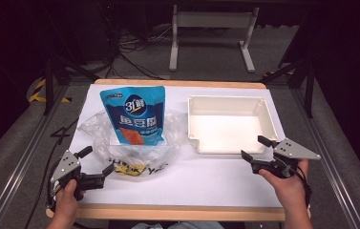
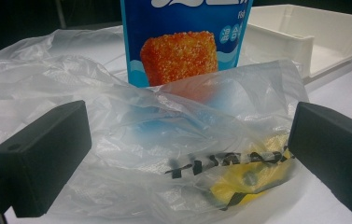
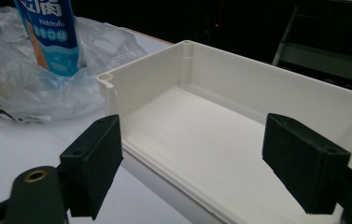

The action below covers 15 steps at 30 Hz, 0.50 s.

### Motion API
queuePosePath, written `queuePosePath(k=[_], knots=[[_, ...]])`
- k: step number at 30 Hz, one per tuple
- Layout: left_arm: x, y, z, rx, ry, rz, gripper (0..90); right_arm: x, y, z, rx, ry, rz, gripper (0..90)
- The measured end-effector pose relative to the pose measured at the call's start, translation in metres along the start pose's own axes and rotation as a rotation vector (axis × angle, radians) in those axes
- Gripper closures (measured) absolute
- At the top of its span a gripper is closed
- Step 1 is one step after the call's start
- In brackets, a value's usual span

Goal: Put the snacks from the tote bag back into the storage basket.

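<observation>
Gaping wide, the left gripper [image 1: 96, 162] sits at the near edge of the clear plastic bag [image 1: 120, 152], its jaws spread to either side of the crumpled film with nothing caught between them. In the left gripper view the bag [image 2: 164, 140] bulges between the two black jaws, showing black lettering and a yellow patch low in its folds. Resting on that bag, a blue food pouch [image 1: 134, 114] with an orange square printed on its front lies flat with its lower end tucked into the plastic. To the right of the bag, just beside it, stands a white tray [image 1: 263, 114] with a bare floor. The right gripper [image 1: 256, 149] hovers at the tray's near right corner, jaws likewise spread and holding nothing; in the right gripper view the tray's near wall [image 3: 164, 154] runs between them. Bag and tray lie on a white table [image 1: 206, 181].
</observation>
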State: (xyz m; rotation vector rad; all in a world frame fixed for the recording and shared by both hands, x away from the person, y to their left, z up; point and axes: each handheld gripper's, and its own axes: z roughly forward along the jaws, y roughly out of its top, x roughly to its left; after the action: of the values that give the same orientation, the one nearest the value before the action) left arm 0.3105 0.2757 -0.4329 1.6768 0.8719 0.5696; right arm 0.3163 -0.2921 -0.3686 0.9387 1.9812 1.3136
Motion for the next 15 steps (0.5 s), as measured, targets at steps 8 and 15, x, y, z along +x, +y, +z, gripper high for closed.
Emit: queuePosePath(k=[8, 15], knots=[[0.001, 0.000, 0.000, 0.005, -0.004, -0.003, 0.2, 0.004, 0.026, -0.001, -0.011, 0.048, -0.010, 20.0], [0.002, 0.000, 0.000, -0.007, -0.005, -0.015, 0.2, 0.003, 0.051, -0.006, -0.023, 0.097, -0.009, 19.1]])
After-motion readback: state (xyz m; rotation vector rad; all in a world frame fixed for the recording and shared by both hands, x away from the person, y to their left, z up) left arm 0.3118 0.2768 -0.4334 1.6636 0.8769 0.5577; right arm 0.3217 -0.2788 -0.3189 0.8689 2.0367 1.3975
